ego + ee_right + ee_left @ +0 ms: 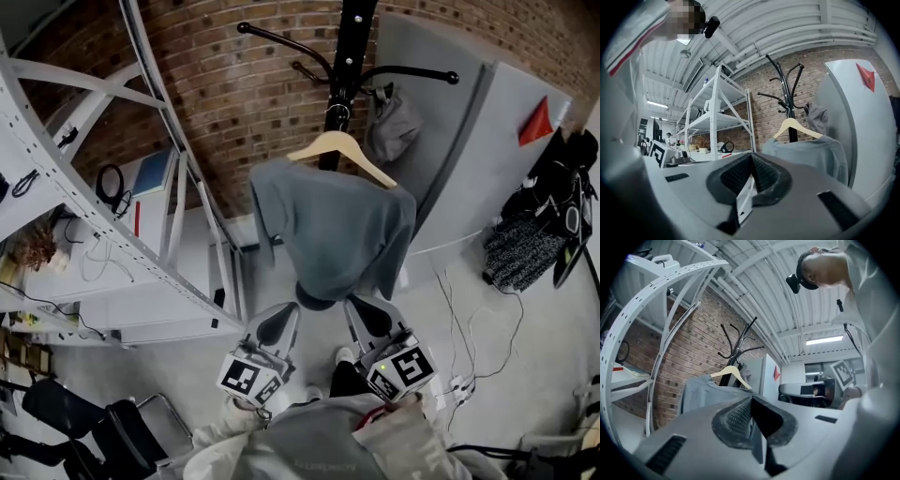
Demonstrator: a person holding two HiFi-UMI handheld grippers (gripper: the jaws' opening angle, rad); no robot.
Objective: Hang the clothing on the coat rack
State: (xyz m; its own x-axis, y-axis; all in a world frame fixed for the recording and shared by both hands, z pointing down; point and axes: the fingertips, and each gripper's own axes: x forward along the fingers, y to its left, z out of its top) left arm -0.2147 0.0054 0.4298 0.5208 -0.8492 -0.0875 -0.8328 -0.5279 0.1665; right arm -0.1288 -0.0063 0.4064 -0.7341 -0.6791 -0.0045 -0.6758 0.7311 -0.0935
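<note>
A grey shirt [328,230] hangs on a wooden hanger [342,150] hooked on the black coat rack [349,56]. Just below the shirt's hem, my left gripper [279,321] and right gripper [368,317] point up at it, side by side, neither touching the cloth. Both are shut with nothing between the pads. In the left gripper view the closed gripper tip [751,400] stands before the shirt [701,390] and hanger [731,373]. The right gripper view shows that gripper's closed tip [751,157] left of the shirt [811,152] and hanger [794,126].
A second grey garment [394,127] hangs on another hook of the rack. White metal shelving [94,187] fills the left, a grey cabinet [487,159] stands right of the rack, black gear [562,206] lies beyond it. A black chair [94,431] sits at bottom left; cables [478,328] cross the floor.
</note>
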